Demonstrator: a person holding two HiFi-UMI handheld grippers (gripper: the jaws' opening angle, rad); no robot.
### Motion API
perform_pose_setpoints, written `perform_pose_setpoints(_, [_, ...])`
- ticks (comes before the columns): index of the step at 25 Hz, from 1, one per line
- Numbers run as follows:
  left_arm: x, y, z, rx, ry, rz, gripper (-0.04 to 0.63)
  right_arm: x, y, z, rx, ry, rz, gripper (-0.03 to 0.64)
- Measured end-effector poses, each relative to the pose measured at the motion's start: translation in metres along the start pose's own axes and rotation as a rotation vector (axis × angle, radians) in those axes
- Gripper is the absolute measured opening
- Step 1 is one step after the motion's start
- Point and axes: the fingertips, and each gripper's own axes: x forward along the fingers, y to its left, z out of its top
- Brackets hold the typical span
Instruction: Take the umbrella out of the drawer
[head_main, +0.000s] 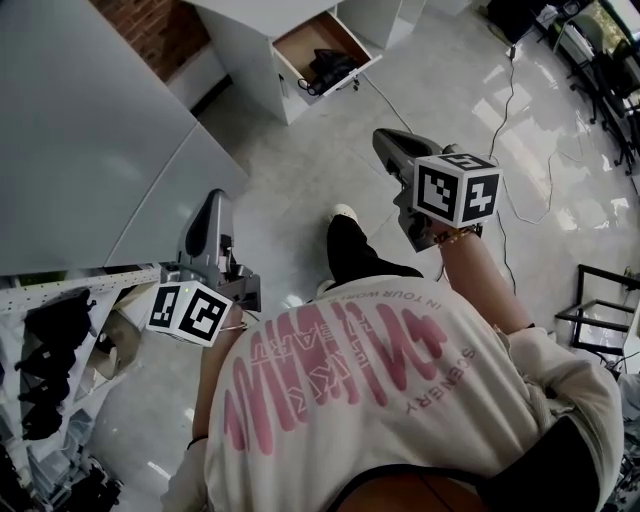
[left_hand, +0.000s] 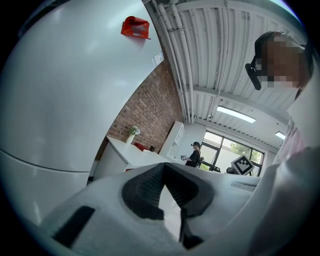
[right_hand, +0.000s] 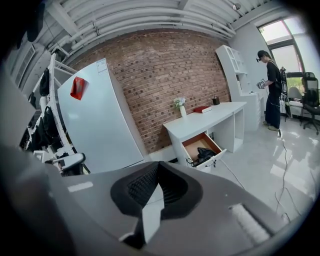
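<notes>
The umbrella (head_main: 329, 66) lies as a dark bundle inside the open drawer (head_main: 305, 40) below the white counter (right_hand: 210, 116), well apart from both tools. The left tool (head_main: 214, 200) and right tool (head_main: 386, 142) are each clenched on nothing (pads together, no item between). Judgement: the tools are carried low for the walk-up, and reaching has not begun. The drawer needs no opening.

Black folded umbrella (right_hand: 206, 154) inside the open white wood-bottomed drawer (right_hand: 194, 145), under the left end of the long white table (right_hand: 215, 115) against the red brick wall (right_hand: 160, 70). Left of the table, tall white cabinet (right_hand: 95, 120); further left, white metal rack (right_hand: 50, 125).
</notes>
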Motion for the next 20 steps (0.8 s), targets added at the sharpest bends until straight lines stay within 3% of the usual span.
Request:
perform_pose_setpoints(8, [0.031, 0.016, 0.019, 0.023, -0.032, 0.041, 0.003, 0.041, -0.011, 0.033, -0.013, -0.011, 0.05, 0.012])
perform_pose_setpoints(20, [0.137, 0.026, 0.048, 0.049, -0.075, 0.052, 0.003, 0.1, -0.072, 0.112, -0.051, -0.027, 0.083, 0.012])
